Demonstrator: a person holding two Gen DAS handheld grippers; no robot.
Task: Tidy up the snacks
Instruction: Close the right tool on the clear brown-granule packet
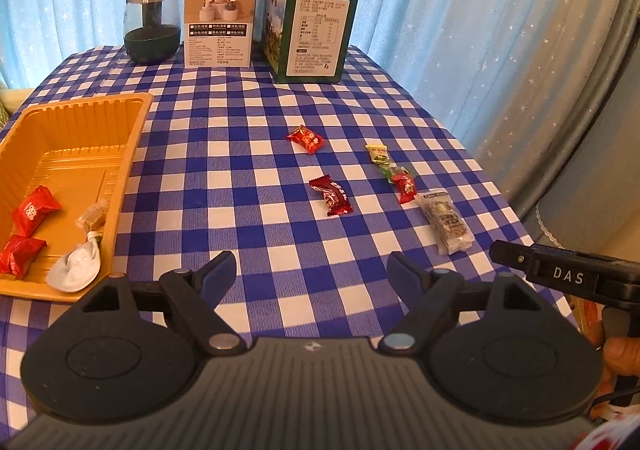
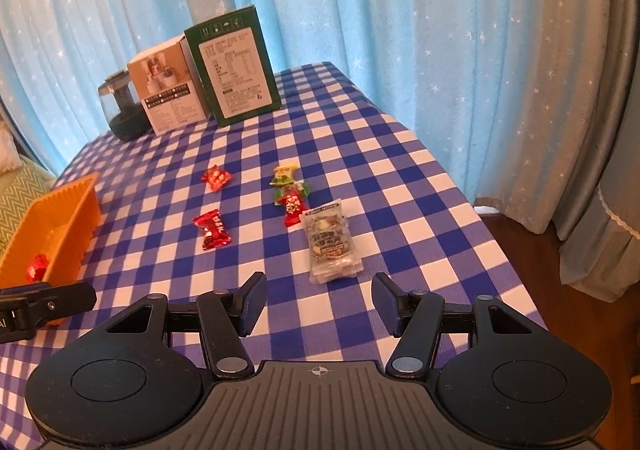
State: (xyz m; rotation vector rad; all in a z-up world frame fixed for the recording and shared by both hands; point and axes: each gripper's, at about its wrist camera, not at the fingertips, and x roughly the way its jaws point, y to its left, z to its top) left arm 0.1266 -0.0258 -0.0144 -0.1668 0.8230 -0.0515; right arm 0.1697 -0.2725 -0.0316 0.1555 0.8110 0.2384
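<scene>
Several wrapped snacks lie loose on the checked tablecloth: a red candy (image 1: 306, 138), a dark red candy (image 1: 331, 196), a yellow-green one (image 1: 378, 154), a red-and-green one (image 1: 404, 182) and a clear packet (image 1: 448, 226). The orange tray (image 1: 80, 102) at the left holds two red candies (image 1: 34, 208), a tan sweet (image 1: 92, 216) and a white packet (image 1: 76, 270). My left gripper (image 1: 312, 266) is open and empty, short of the dark red candy. My right gripper (image 2: 319, 286) is open and empty, just behind the clear packet (image 2: 332, 246).
At the table's far end stand a dark jar (image 1: 151, 24), a white box (image 1: 218, 22) and a green box (image 1: 312, 26). Blue star curtains hang behind. The table's right edge (image 2: 500, 234) drops to a wooden floor. A hand (image 1: 620, 358) shows at the right.
</scene>
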